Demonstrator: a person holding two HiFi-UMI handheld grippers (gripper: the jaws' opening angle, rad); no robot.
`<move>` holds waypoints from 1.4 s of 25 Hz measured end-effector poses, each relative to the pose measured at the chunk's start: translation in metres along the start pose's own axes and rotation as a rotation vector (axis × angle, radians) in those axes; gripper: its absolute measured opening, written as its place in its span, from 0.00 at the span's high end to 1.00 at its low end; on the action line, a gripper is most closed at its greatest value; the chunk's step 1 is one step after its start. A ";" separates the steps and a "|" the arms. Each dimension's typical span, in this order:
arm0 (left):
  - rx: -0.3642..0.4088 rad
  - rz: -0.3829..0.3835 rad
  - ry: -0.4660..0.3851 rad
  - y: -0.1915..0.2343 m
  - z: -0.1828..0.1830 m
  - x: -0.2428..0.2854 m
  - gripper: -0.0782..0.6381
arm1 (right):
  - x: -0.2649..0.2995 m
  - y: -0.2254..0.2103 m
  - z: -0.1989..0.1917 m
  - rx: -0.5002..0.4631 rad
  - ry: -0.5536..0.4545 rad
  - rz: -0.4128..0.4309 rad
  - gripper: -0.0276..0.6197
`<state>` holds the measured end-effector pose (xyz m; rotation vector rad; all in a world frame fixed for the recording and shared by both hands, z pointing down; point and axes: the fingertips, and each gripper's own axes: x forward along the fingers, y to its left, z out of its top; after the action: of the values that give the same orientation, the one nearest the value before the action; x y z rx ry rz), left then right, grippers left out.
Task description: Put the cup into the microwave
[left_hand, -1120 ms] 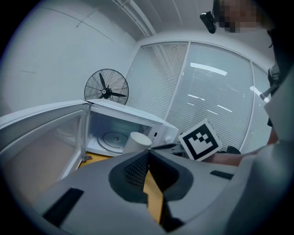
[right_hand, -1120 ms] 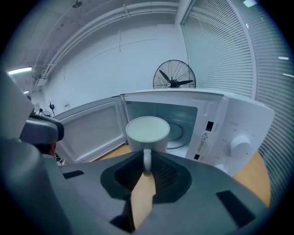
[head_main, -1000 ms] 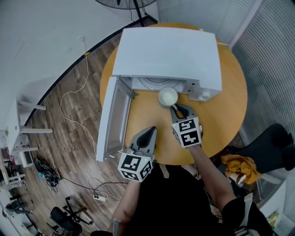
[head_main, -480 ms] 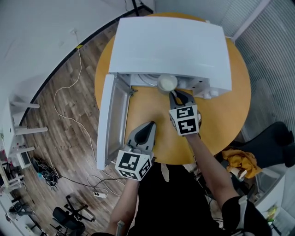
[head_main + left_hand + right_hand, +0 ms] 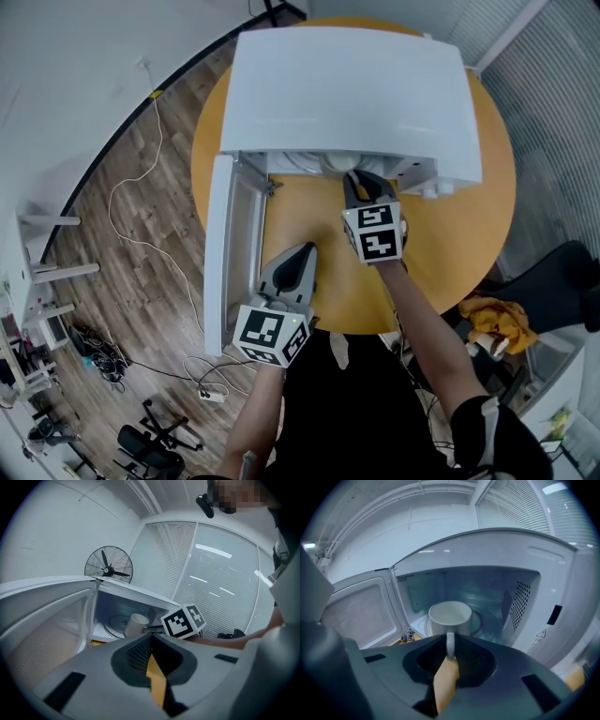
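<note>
Your right gripper, clamped on the handle of the white ceramic cup, has carried it off the round wooden table. It is now inside the open white microwave, over the glass turntable. Probably not set down yet. Left gripper: clenched, empty, hanging back.

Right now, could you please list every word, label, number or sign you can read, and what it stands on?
No words or numbers are legible anywhere.
Warning triangle: on the microwave's front panel; a sign only, and any print beside it is too small to read.
Marker cubes: black-and-white square patterns, no letters.
</note>
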<state>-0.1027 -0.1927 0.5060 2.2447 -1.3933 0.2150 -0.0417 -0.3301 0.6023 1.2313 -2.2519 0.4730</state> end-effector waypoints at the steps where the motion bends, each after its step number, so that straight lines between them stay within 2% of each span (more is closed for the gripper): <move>1: -0.004 -0.003 0.001 0.000 0.000 0.001 0.90 | 0.002 0.000 0.001 0.001 -0.003 -0.002 0.87; 10: -0.017 -0.013 0.019 0.003 -0.006 0.005 0.90 | 0.015 -0.006 0.008 -0.005 -0.016 -0.026 0.87; 25: -0.019 -0.012 0.031 0.006 -0.004 0.014 0.90 | 0.039 -0.009 0.028 -0.051 -0.153 -0.022 0.88; 35: -0.023 -0.004 0.028 0.002 -0.002 0.013 0.90 | 0.058 -0.013 0.043 -0.070 -0.193 -0.041 0.88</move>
<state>-0.0985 -0.2027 0.5135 2.2172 -1.3703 0.2276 -0.0686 -0.3985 0.6029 1.3339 -2.3760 0.2669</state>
